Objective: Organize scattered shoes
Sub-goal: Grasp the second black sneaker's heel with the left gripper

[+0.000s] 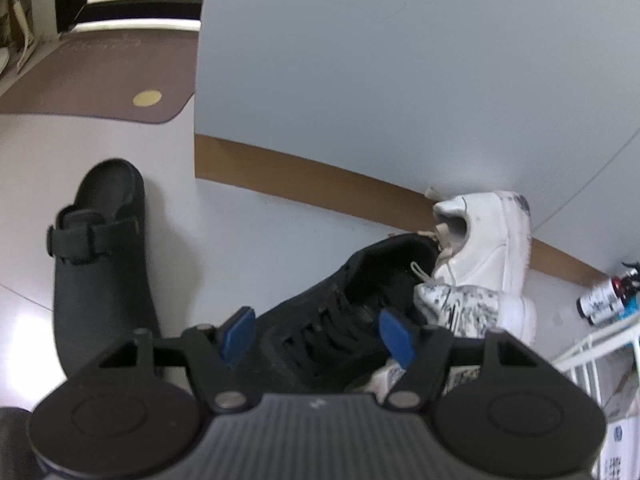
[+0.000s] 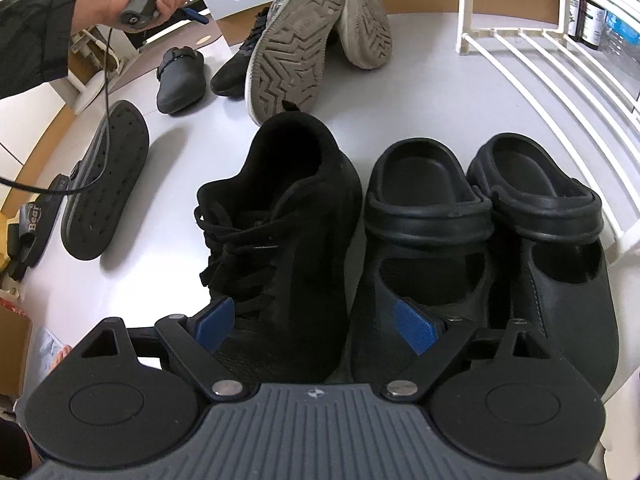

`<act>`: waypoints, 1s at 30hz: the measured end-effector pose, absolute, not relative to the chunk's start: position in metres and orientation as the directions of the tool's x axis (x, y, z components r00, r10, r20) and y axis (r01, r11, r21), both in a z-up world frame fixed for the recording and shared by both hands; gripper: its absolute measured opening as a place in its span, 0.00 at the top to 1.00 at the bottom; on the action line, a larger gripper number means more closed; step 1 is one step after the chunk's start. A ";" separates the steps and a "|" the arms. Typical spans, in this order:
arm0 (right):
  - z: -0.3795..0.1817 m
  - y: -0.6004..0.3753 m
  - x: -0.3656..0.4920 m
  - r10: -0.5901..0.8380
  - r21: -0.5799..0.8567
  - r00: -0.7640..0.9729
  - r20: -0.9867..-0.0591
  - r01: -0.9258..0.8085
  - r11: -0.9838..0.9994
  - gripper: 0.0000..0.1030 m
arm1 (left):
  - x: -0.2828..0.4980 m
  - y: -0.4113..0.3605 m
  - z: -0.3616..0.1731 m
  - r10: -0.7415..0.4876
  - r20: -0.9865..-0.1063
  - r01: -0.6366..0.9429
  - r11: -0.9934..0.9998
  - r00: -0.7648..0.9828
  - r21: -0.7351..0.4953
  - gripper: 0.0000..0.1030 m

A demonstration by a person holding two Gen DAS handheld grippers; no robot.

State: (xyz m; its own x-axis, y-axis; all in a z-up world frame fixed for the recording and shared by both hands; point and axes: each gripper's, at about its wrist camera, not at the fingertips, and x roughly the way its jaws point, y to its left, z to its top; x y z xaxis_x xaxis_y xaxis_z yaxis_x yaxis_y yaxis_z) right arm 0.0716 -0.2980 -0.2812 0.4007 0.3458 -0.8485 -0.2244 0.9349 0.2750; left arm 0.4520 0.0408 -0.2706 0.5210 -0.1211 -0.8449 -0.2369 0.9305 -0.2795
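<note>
We hold our left gripper [image 1: 318,338] spread, unclamped, above a black lace-up sneaker [image 1: 340,320] whose toe it hides, while our right gripper [image 2: 316,330] gapes over another black suede sneaker [image 2: 280,232] nearby.

In the right wrist view a laced sneaker [image 2: 280,216] stands left of two clogs [image 2: 480,240] side by side; a wire rack [image 2: 560,64] lies right of them.

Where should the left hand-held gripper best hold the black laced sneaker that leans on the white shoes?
Probably across the laced midfoot of the black sneaker, coming from above: it is narrow there, and the open left hand-held gripper already straddles it. White shoes crowd its heel side.
</note>
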 end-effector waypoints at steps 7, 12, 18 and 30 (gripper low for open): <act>-0.284 -0.308 0.067 0.340 0.282 0.387 -0.857 -0.200 0.938 0.12 | 0.471 0.027 -0.301 -0.095 -0.867 -0.297 0.916 0.490 -0.269 0.42; -0.289 -0.312 0.065 0.334 0.279 0.376 -0.864 -0.193 0.941 0.12 | 0.483 0.009 -0.316 -0.087 -0.887 -0.235 0.949 0.453 -0.213 0.39; -0.289 -0.311 0.065 0.328 0.271 0.383 -0.863 -0.196 0.943 0.12 | 0.482 0.009 -0.323 -0.011 -0.905 -0.227 0.967 0.425 -0.119 0.79; -0.289 -0.302 0.066 0.339 0.276 0.382 -0.860 -0.211 0.938 0.12 | 0.472 0.025 -0.318 -0.017 -0.911 -0.173 0.980 0.413 -0.096 0.89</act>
State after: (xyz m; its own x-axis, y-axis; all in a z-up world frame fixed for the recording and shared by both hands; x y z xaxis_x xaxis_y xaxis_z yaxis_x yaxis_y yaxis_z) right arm 0.0664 -0.3019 -0.2885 0.3820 0.3393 -0.8596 -0.2111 0.9376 0.2762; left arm 0.4720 0.0251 -0.3182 0.4130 -0.0168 -0.9106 -0.1725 0.9803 -0.0963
